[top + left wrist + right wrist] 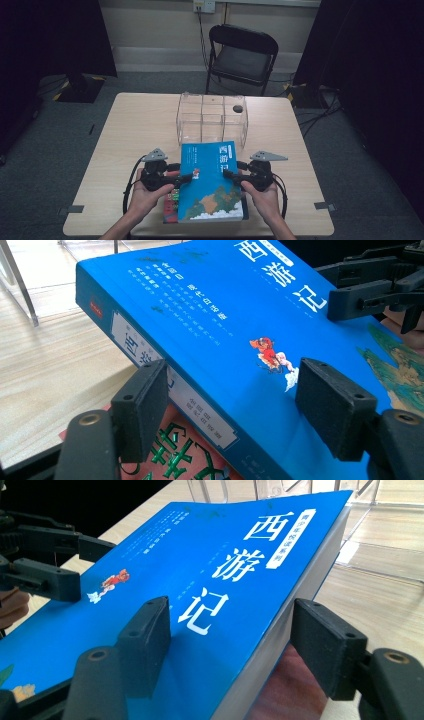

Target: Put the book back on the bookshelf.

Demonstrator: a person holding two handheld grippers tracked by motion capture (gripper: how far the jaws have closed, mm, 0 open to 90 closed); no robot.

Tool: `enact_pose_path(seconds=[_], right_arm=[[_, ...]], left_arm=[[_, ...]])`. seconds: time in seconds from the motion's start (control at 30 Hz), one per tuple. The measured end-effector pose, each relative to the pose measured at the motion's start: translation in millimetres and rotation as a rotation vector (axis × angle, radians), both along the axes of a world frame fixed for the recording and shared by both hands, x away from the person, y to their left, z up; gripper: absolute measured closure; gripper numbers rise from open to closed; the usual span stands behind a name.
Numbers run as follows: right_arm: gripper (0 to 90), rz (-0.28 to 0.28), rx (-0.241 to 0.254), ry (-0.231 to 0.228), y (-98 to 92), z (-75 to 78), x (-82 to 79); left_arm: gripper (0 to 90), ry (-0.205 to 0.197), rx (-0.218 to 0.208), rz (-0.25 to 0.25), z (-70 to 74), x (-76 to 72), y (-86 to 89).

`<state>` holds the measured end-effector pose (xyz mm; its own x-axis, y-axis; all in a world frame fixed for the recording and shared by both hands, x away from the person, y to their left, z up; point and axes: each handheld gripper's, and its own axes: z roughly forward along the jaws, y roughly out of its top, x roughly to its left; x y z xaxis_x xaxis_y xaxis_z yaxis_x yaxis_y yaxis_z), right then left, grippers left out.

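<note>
A blue book (pixel 210 184) lies near the front edge of the worktop (pixel 130 125), on top of a red book (pixel 171 202) whose cover peeks out at its left side; the blue book's far edge reaches just short of a clear plastic box (pixel 212 120) with compartments, which stands at the middle of the worktop; a small dark thing (pixel 237 108) sits in the box's right rear compartment.

The left gripper (pixel 186 177) comes at the blue book from its left side, held in the person's left hand (pixel 145 192); in the left gripper view (pixel 230 402) its jaws straddle the spine edge, one pad low beside the spine, the other above the cover; the pads stand a little off the book, so the jaws are moderately wide and grip nothing.

The right gripper (pixel 231 175) comes from the right side, held in the right hand (pixel 265 197); in the right gripper view (pixel 230 635) its jaws bracket the page edge, one pad over the cover near the white title, the other out beside the pages; a gap shows on each side, so these jaws too are wide and hold nothing.

The blue book looks tilted in the gripper views, its spine side resting on the red book; each gripper view shows the other gripper across the cover.

A black folding chair (pixel 241 56) stands beyond the worktop.
</note>
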<state>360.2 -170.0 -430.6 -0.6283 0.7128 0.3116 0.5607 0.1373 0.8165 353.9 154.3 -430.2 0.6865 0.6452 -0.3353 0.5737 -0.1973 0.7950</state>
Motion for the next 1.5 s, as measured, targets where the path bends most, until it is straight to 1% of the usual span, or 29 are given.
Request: enact_pose_path(seconds=[0.07, 0.13, 0.17, 0.2, 0.23, 0.33, 0.4, 0.57, 0.63, 0.8, 0.97, 1.13, 1.33, 1.43, 1.5], right_arm=[[31.8, 0.002, 0.018, 0.006, -1.0, -2.2, 1.4], [31.7, 0.002, 0.04, 0.023, -2.2, -3.9, 2.7], [32.0, -0.001, 0.043, 0.03, -2.3, -4.0, 2.7], [32.4, -0.003, 0.036, 0.03, -1.7, -3.1, 2.3], [34.8, -0.009, 0.028, 0.031, -1.0, -1.6, 1.7], [44.0, -0.039, 0.007, 0.008, -0.3, 3.4, -1.1], [46.5, -0.043, -0.004, 0.0, -0.5, 5.2, -2.4], [53.0, -0.059, -0.007, -0.019, -1.0, 8.4, -7.1], [55.7, -0.062, 0.001, -0.021, -2.0, 9.7, -8.8], [58.3, -0.065, 0.009, -0.03, -2.7, 12.3, -13.5], [60.1, -0.05, 0.017, -0.052, -1.8, 19.2, -17.6], [60.1, -0.041, 0.032, -0.034, -3.7, 18.9, -17.7], [60.0, -0.023, 0.034, -0.006, -6.8, 19.5, -23.9], [59.9, -0.02, 0.049, 0.022, -9.3, 19.0, -26.4], [59.5, -0.017, 0.05, 0.027, -10.0, 19.0, -28.7]], left_arm=[[29.4, 0.003, 0.005, 0.0, 0.4, 0.0, 0.0], [29.4, 0.003, 0.004, 0.0, 0.3, 0.0, 0.0], [29.4, 0.003, 0.005, 0.0, 0.4, -0.1, 0.0], [29.4, 0.002, 0.005, 0.0, 0.3, -0.1, 0.0], [29.4, 0.001, 0.001, 0.0, 0.1, -0.1, 0.0], [29.4, 0.002, -0.001, 0.002, -0.2, -0.4, 0.2], [29.4, 0.001, -0.002, 0.003, -0.4, -0.4, 0.2], [29.4, -0.001, -0.002, -0.002, -0.7, -0.4, 0.9], [29.4, -0.002, -0.005, 0.001, -1.1, -0.6, 1.0], [29.4, 0.0, -0.009, 0.003, -1.7, -0.9, 1.3], [29.4, 0.002, -0.016, 0.001, -2.4, -0.4, 1.7], [29.4, 0.006, -0.012, -0.002, -2.4, -0.3, 2.4], [29.3, 0.001, -0.023, 0.001, -3.4, -0.3, 2.3], [29.2, 0.007, -0.023, 0.0, -3.3, -0.2, 2.6], [29.2, 0.008, -0.023, 0.0, -3.4, -0.2, 2.7]])
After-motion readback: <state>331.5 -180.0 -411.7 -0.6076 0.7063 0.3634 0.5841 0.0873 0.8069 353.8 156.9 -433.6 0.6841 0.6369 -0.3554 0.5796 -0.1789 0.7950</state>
